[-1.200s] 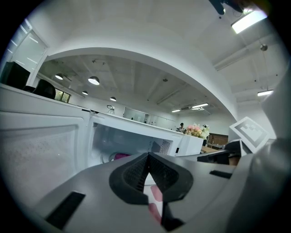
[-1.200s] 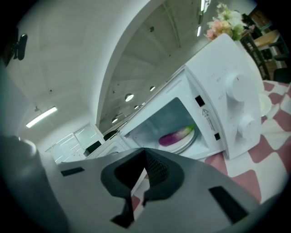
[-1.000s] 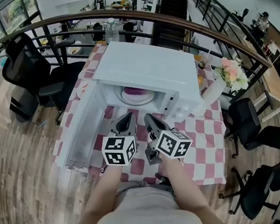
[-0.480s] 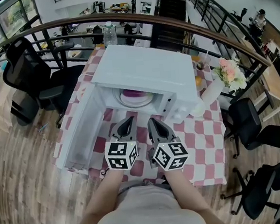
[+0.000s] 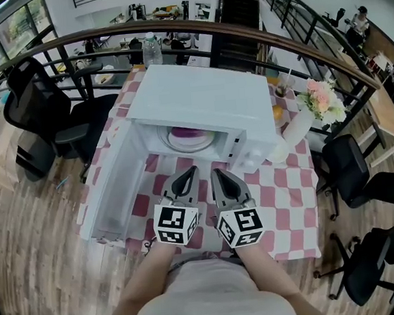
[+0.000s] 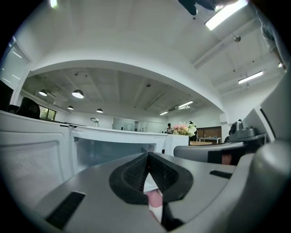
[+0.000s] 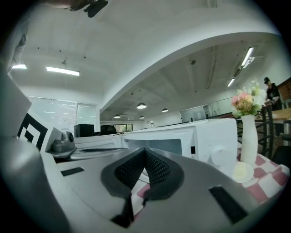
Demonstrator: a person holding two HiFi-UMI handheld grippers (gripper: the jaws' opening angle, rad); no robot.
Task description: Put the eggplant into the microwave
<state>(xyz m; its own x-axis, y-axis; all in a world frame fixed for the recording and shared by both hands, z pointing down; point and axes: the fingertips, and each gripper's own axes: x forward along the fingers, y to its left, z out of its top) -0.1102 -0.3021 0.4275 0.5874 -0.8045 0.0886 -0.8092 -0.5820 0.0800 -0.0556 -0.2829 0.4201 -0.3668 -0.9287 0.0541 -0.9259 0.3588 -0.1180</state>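
The purple eggplant point(image 5: 188, 131) lies on a white plate point(image 5: 191, 141) inside the white microwave point(image 5: 205, 98), whose door point(image 5: 114, 188) hangs open to the left. Both grippers hover side by side over the checkered table, just in front of the opening, pointing at it. My left gripper point(image 5: 187, 177) is shut and holds nothing, its pads meeting at the tip point(image 6: 148, 154). My right gripper point(image 5: 221, 177) is also shut and empty point(image 7: 145, 152). In the two gripper views the microwave point(image 6: 113, 145) point(image 7: 213, 136) stands ahead, and the eggplant does not show there.
A white vase with pink flowers point(image 5: 319, 105) stands right of the microwave, with an orange fruit point(image 5: 278, 113) behind it. A water bottle point(image 5: 150, 49) is at the table's far end. Black office chairs point(image 5: 48, 104) point(image 5: 363, 173) flank the table; a curved railing point(image 5: 241, 29) runs behind.
Both grippers have drawn back a little from the microwave toward the person and closer together. The right gripper has rolled so its marker cube sits more upright. The eggplant has not moved.
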